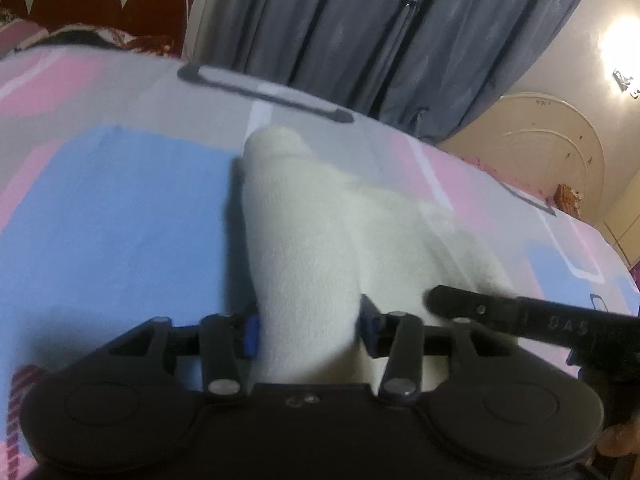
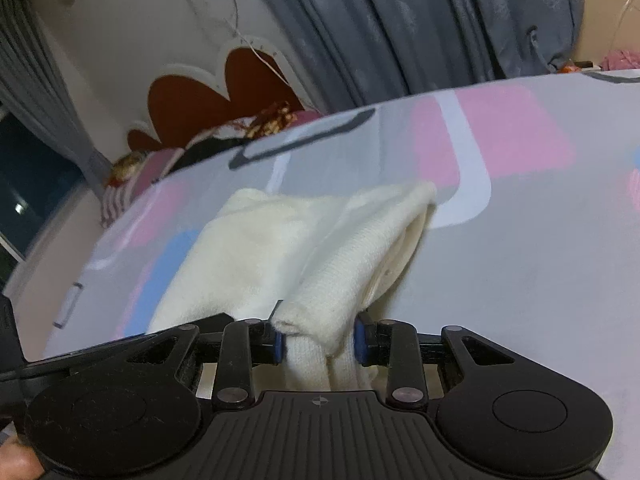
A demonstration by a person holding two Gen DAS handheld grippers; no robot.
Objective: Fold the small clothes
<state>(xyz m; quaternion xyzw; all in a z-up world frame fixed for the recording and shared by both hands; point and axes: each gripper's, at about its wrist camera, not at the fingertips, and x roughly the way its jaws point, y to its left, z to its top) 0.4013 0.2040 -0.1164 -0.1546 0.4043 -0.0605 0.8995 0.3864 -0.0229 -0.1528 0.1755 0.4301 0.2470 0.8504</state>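
A cream knit garment [image 1: 304, 220] lies bunched on the bed, running away from both grippers. In the left wrist view my left gripper [image 1: 308, 328] stands open around a thick fold of it; the cloth fills the gap and brushes the blue pads [image 1: 252, 332] without looking squeezed. In the right wrist view the same garment [image 2: 280, 240] shows two folded lobes. My right gripper [image 2: 318, 340] is shut on the near end, and the knit is pinched narrow between its blue pads [image 2: 359, 340]. A black finger [image 1: 520, 314] of the right gripper reaches in from the right, beside the cloth.
The bed sheet [image 1: 120, 208] has pink, blue and grey blocks. Grey curtains [image 1: 380, 40] hang behind the bed. A red and white headboard [image 2: 192, 100] with pillows [image 2: 132, 176] stands at one end. A cream cabinet door [image 1: 552, 152] is at the right.
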